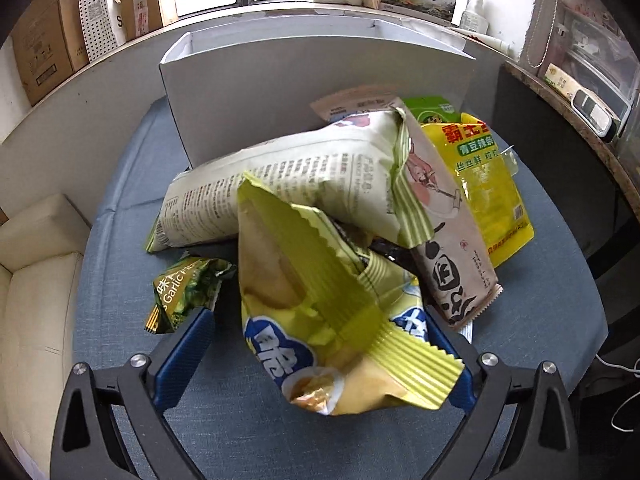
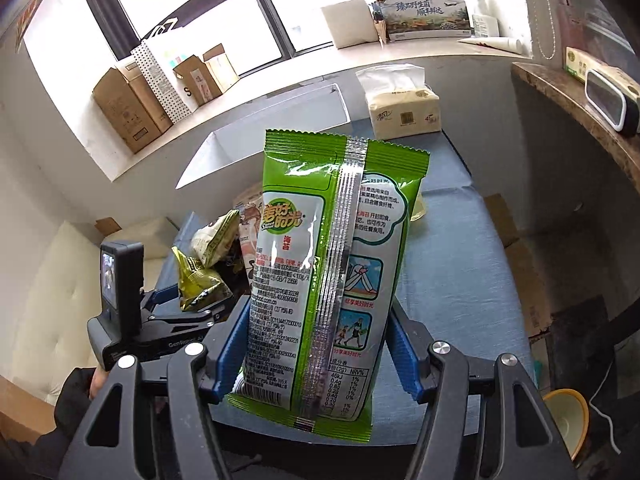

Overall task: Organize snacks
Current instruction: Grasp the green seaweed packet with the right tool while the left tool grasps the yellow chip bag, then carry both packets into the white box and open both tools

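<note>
My left fingers (image 1: 320, 344): spread wide around the yellow chip bag (image 1: 320, 312). I cannot see them pinching it.
My right fingers (image 2: 316, 344): closed on the green seaweed bag (image 2: 324, 280), holding it up over the bench (image 2: 452, 280).
Where the snacks are: the chip bag lies at the front of a heap on the blue bench. Behind it leans a big pale bag (image 1: 288, 196). A brown bag (image 1: 452, 264), a yellow pouch (image 1: 488, 184) and a small garlic bag (image 1: 184, 292) lie around them. The white box (image 1: 312, 80) stands just behind the heap.
How they will feel: I think the bags are light, puffy and crinkly. The film looks shiny, so it may slip. Chips can break, so squeeze softly.
Where to hold: the flat ridged seam at the bag's end looks best.
Words I can read: "Garlic" on the small bag. The others have Chinese writing. The seaweed bag has a food table with "NRV%".
</note>
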### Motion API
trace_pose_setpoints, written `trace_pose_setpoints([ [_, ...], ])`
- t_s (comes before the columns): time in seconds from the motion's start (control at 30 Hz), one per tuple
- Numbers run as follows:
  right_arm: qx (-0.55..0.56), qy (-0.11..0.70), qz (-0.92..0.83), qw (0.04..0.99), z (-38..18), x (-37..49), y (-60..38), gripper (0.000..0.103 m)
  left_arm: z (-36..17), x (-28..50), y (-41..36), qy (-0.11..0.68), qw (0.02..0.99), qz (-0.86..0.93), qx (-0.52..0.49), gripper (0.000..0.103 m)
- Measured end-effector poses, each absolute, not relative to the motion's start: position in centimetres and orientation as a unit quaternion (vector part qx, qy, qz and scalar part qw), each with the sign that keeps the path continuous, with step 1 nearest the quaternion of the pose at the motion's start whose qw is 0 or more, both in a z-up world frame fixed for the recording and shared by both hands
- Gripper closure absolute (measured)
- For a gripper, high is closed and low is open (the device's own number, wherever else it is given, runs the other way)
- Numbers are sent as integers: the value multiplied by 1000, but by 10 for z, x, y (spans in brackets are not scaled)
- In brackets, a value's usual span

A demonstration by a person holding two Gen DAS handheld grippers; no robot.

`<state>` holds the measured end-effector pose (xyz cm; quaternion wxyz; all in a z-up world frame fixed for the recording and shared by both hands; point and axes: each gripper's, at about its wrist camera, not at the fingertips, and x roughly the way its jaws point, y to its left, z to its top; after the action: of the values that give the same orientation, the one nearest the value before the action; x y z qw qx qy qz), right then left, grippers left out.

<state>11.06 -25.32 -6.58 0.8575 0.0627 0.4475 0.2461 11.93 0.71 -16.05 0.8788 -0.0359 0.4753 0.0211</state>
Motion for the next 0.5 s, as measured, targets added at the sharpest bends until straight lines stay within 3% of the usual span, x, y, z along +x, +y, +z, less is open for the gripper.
trace_pose_setpoints([
  [0.03,59,446,250,858,-66,110,-250,35,-162,118,7,476,878,20,-36,26],
  [0.07,55,444,252,858,-66,108,-249,35,-163,116,7,479,877,14,-40,37],
  [0.1,52,443,252,859,-66,107,-248,35,-164,114,7,481,876,15,-40,39],
  [0.5,51,447,259,855,-70,113,-243,35,-92,50,23,401,913,-12,-78,42],
])
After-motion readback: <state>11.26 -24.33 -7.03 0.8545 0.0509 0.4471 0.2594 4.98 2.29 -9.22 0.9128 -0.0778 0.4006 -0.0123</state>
